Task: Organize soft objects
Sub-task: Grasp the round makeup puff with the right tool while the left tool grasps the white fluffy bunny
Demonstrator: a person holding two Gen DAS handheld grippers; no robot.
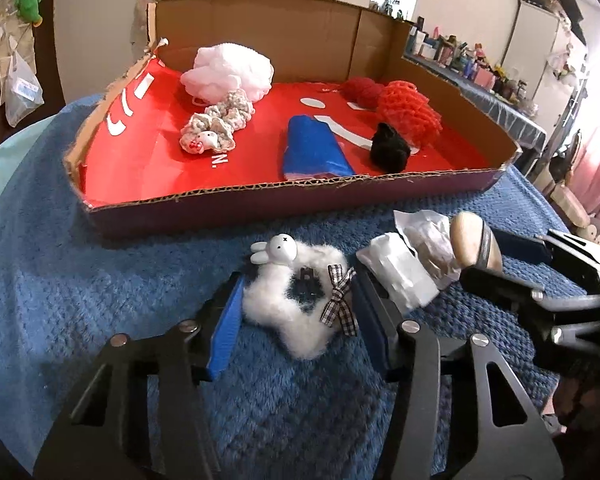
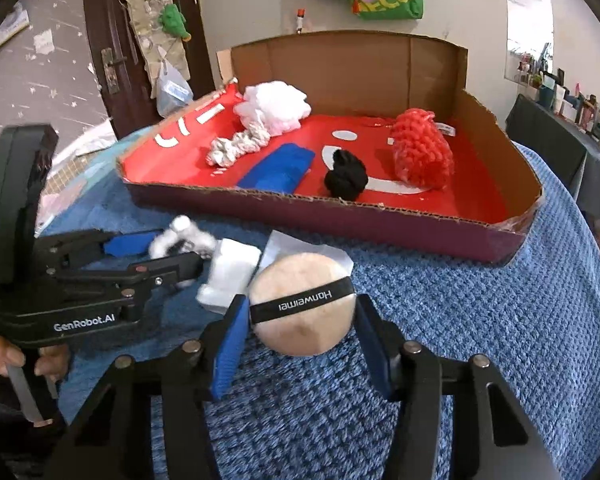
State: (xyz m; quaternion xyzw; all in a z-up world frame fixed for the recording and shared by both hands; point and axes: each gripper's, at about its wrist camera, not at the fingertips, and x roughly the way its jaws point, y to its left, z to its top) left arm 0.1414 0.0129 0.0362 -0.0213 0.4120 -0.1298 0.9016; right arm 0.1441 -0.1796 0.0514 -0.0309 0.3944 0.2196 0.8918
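Note:
A white fluffy hair clip (image 1: 300, 312) with a bunny head and a checked bow lies on the blue blanket (image 1: 100, 280). My left gripper (image 1: 298, 300) is open around it, one pad on each side. A round beige powder puff (image 2: 304, 308) with a black band lies on the blanket. My right gripper (image 2: 300, 320) has its pads against the puff's two sides. A cardboard tray (image 1: 292, 204) with a red floor holds a white pouf (image 1: 228, 70), a crocheted scrunchie (image 1: 216, 126), a blue cloth (image 1: 316, 150), a black scrunchie (image 1: 390, 148) and a red knit piece (image 1: 410, 112).
A white plastic packet (image 1: 404, 272) and crumpled wrapper (image 1: 428, 236) lie between the clip and the puff. A cluttered shelf (image 1: 480, 68) stands at the right. A dark door (image 2: 140, 60) with hanging bags is at the left.

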